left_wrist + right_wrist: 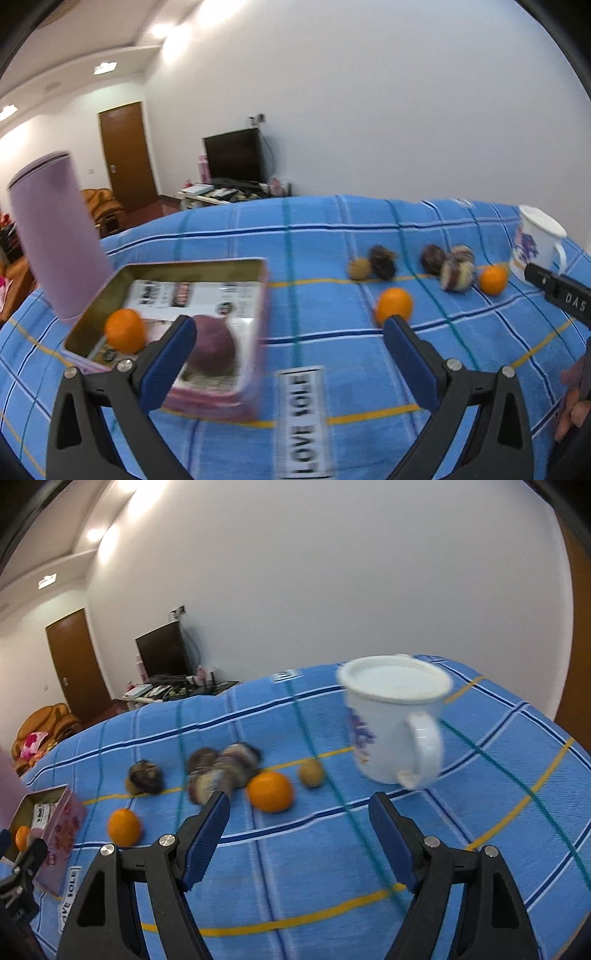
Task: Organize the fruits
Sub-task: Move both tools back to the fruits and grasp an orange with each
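Note:
A pink open tin (255, 295) on the blue checked cloth holds an orange (125, 330) and a dark purple fruit (214, 345). My left gripper (290, 328) is open and empty; its left finger overlaps the tin's near right part. Loose fruit lies to the right: two oranges (393, 305) (492, 280), several dark purple fruits (433, 259) and a small brown one (360, 268). My right gripper (299, 808) is open and empty, just short of an orange (270, 791), the purple fruits (221, 768) and a brown fruit (311, 772). Another orange (124, 827) and the tin (61, 825) lie left.
A tall pink cylinder (55, 236) stands behind the tin at the left. A white enamel mug (391, 720) with a purple print stands at the right of the cloth (295, 886). A "LOVE" label (303, 421) is sewn on the cloth. A hand (574, 398) shows at the right edge.

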`<state>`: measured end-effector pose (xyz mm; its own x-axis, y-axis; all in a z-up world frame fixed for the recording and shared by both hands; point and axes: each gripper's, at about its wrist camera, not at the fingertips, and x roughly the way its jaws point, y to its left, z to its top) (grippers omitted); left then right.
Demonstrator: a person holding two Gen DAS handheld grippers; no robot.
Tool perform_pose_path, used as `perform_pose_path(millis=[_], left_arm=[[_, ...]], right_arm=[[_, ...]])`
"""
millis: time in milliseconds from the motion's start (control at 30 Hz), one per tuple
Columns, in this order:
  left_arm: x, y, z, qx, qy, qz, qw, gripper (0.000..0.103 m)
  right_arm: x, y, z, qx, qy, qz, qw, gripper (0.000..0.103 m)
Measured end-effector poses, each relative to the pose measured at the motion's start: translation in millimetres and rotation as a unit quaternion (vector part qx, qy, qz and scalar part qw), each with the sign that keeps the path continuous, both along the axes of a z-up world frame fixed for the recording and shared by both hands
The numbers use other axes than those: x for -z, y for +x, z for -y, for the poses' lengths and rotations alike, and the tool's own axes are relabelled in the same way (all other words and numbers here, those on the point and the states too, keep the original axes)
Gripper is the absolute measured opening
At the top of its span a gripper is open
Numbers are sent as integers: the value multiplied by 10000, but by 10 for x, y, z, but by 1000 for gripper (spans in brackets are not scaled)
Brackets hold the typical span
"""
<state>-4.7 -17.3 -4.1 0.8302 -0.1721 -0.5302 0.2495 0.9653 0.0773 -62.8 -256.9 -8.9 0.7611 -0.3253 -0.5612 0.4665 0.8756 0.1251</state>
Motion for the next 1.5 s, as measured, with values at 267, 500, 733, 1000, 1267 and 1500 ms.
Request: perform_pose_path(millis=[267,500,733,1000,1267,1500], left_arm=[[51,259,553,215,227,-406,9987,92],[256,560,740,179,223,-1103,9935,80],[236,521,905,582,352,-1058,9921,58],[282,657,682,1091,-777,-1653,9771,37],[313,651,538,1373,-1209,-1898,9646,37],[218,561,567,1325,-985,-1459,9754,36]], right_arm=[[-2,-167,409,257,485,107,9984,79],[50,-270,658,417,1194,231,9917,79],[32,-417,813,618,1528,486,9851,79],[123,-383,881,646,1821,466,9800,74],[126,-149,554,-33,1573,140,9875,74],[171,104,439,-270,1356,-354,9898,74]])
